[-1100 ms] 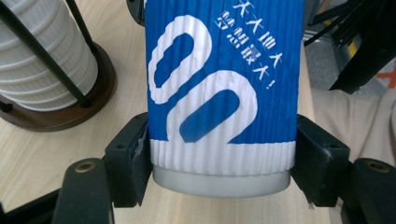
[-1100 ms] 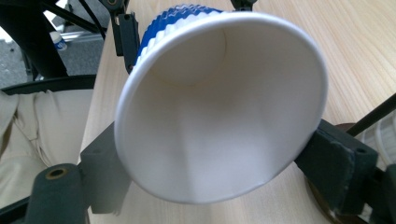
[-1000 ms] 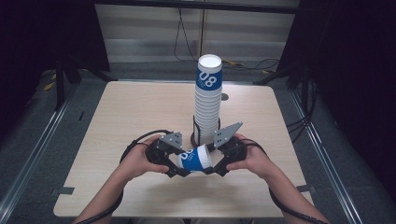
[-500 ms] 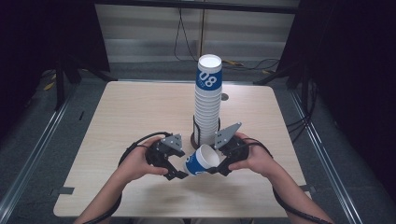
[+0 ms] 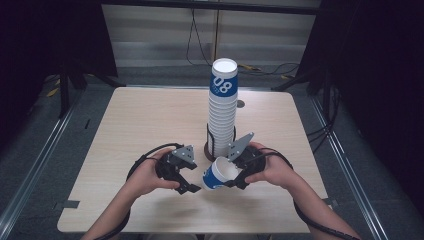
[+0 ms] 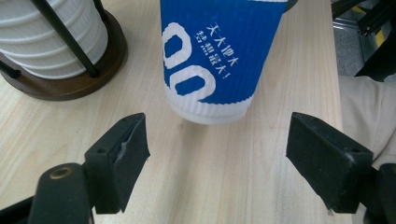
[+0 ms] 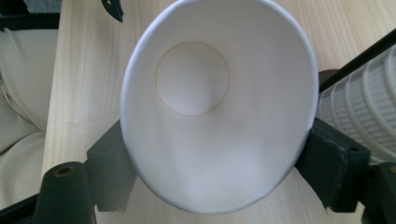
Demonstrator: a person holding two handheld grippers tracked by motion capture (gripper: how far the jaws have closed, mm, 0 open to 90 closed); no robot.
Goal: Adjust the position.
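High view. Counter (image 5: 150, 120) of pale wood, with a tall stack (image 5: 222, 110) of blue-and-white paper cups upright in a wire holder on a dark base near the middle. In front of it, both hands are at the near edge. The right tongs (image 5: 231, 176) hold a single cup (image 5: 220, 175) on its side, mouth toward the right hand, base toward the left. The left tongs (image 5: 189, 181) sit just beside the cup's base, apart from it.

Left gripper view. Left tongs (image 6: 217, 144) have just been opening, and now stand wide with bare counter between the jaws. The cup (image 6: 219, 56) hangs ahead of them, base first, clear of both pads. Nothing held. Stack base (image 6: 65, 51) at upper left.

Right gripper view. Right tongs (image 7: 210, 172) are closed on the cup (image 7: 215, 102) near its rim, a pad on either side; the rim looks squeezed slightly oval. The view runs straight down into the white inside. Stack (image 7: 364, 112) at right.

Reading: one cup appears freshly parted from the stack and now rests with the right hand alone. Likely next step is to turn it upright and set it down on open counter beside the stack, keeping the grip light so the rim does not crease, with the left tongs kept clear.
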